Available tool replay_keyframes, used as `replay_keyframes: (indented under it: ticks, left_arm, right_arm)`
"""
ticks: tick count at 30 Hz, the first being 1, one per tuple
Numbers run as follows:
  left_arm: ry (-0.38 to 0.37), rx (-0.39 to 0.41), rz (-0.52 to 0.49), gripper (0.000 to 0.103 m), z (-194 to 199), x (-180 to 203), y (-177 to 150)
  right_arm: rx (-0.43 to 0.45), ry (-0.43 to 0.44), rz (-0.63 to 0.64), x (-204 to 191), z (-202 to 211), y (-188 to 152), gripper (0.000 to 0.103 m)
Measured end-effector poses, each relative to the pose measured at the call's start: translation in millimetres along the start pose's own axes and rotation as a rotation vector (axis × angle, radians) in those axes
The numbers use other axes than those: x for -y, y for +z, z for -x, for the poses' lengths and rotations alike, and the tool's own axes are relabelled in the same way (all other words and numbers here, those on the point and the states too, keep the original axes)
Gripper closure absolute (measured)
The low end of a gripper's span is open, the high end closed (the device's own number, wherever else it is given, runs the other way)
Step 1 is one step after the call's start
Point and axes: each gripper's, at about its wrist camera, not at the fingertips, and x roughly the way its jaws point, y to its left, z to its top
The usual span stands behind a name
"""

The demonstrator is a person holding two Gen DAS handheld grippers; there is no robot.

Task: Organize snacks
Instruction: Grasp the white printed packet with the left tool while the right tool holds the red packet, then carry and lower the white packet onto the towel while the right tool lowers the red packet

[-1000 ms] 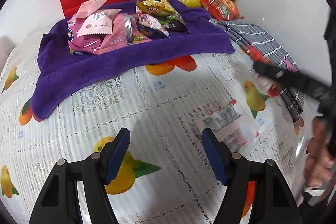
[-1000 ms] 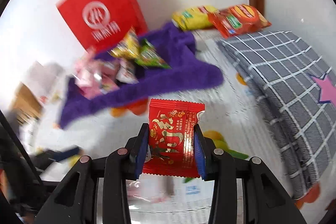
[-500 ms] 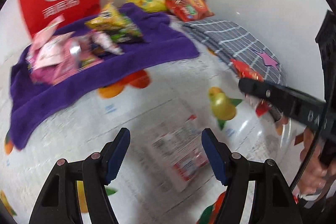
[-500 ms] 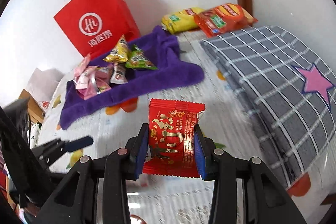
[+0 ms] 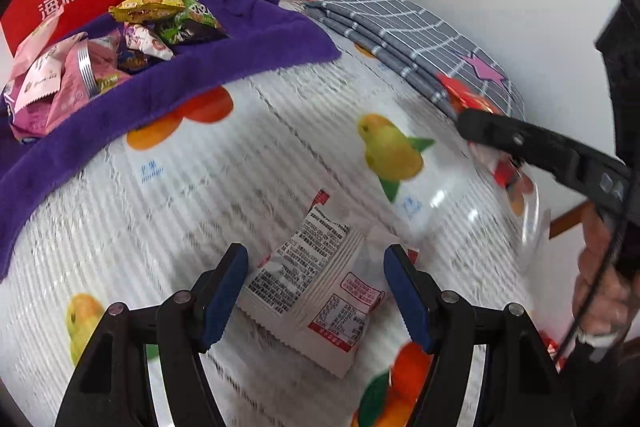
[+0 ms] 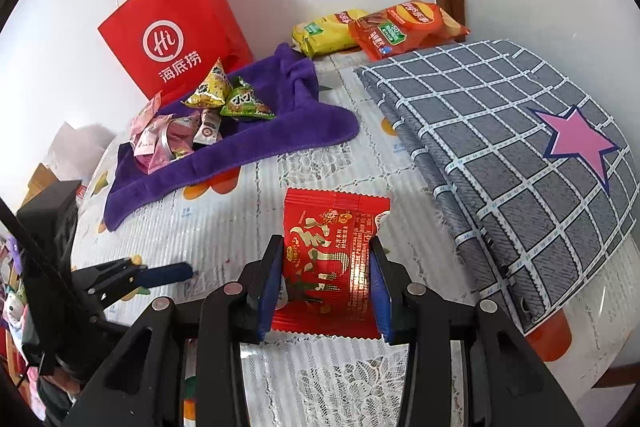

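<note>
Down by the near edge of the bench point(image 5: 280, 155), my left jaws have swung over the white packet point(image 5: 316, 291), wide open around it. Right jaws still clamp the red packet point(image 6: 332, 259) above the bench — next pickup lined up.

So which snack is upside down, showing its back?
The white packet between the open left gripper fingers; only small print shows, unlike the colourful fronts elsewhere.

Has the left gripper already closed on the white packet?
No: the left gripper is open, its blue pads on either side of the white packet, which lies flat on the tablecloth.
</note>
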Motion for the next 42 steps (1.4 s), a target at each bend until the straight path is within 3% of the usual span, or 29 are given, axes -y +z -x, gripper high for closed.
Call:
replay_keyframes:
  ticks: [6,17,25,26,28,31,42]
  left_arm:
    - [0.044,-0.004,-0.06,0.034,6.9,11.0,-11.9]
    - [0.046,0.008,-0.119,0.026,18.3,21.9,-27.1]
    - [0.151,0.005,-0.192,0.025,2.5,33.8,-28.3]
    - [0.15,0.011,-0.189,0.025,2.9,33.4,-28.2]
    - [0.151,0.029,-0.184,0.037,5.0,32.1,-27.5]
    - [0.145,0.028,-0.163,0.042,5.7,27.5,-23.5]
    - [0.165,0.055,0.005,0.045,29.3,-5.6,-9.7]
  right_arm:
    - [-0.004,0.01,-0.001,-2.3,1.8,-2.3,0.063]
    - [-0.008,0.024,-0.015,-0.5,7.7,-6.5,0.063]
    - [-0.006,0.006,-0.007,2.0,10.7,-8.0,0.063]
    - [-0.006,0.004,-0.007,3.1,11.3,-7.8,0.063]
    - [-0.008,-0.003,-0.004,3.8,12.3,-7.3,0.063]
    - [-0.01,-0.009,0.0,4.3,13.8,-5.8,0.063]
    - [0.004,0.01,0.064,-26.2,21.2,19.8,0.063]
